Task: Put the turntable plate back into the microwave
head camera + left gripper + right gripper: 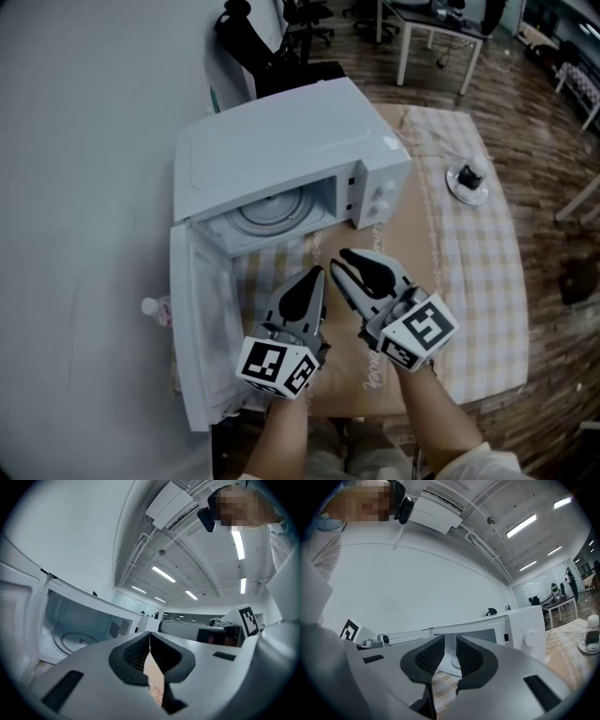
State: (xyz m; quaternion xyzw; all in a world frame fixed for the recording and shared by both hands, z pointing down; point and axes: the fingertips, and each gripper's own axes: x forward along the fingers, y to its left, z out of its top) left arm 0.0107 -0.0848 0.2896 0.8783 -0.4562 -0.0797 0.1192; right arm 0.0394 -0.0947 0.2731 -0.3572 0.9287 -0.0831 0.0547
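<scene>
turntable plate [272, 214] in microwave [281, 141], beyond both | left tool [319, 273] closed | right tool [342, 258] parted, empty

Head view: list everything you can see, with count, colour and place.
tablecloth: 1, beige check, centre and right
microwave: 1, white, on the tablecloth's left part
door: 1, white, swung open toward the person
turntable plate: 1, clear, inside the microwave
round dish: 1, white with dark centre, on the tablecloth, right
bottle: 1, clear, left of the door
desk: 1, white, background
office chairs: at least 2, black, background
left tool: 1, grey with black pads, shut, empty
right tool: 1, same colours, open, empty
</scene>
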